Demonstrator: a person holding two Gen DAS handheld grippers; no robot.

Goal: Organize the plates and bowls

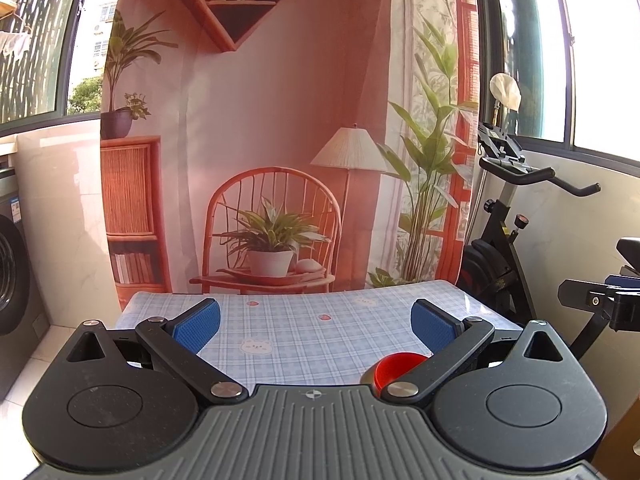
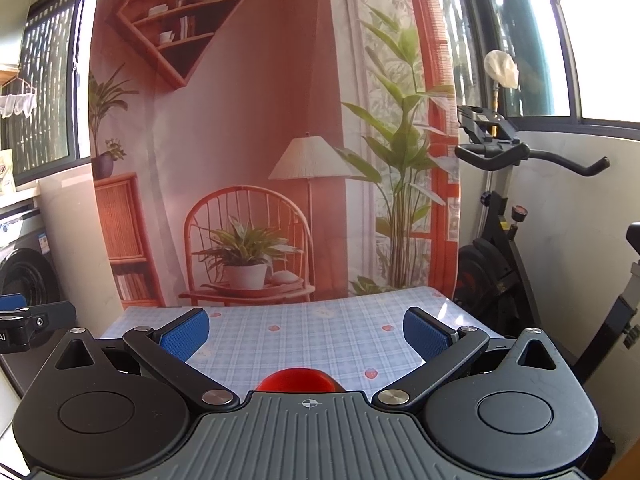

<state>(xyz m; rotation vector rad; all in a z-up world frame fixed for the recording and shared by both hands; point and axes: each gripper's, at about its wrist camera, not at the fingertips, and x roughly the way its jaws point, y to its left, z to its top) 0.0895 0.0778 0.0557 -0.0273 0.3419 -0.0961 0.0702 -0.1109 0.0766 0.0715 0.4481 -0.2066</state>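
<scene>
Sitting near the front edge of the table, toward its right side in the left wrist view, a red bowl stands upright on the blue checked cloth, partly hidden behind the gripper bodies. The left gripper hangs above the cloth with its blue pads spread wide and nothing between them. The right gripper is likewise spread and empty, the bowl just below its body; an exercise bike stands beyond the table's right edge.

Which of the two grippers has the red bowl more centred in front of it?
The right gripper: the red bowl sits midway below its open fingers. For the left gripper, the bowl lies off toward its right finger.
</scene>
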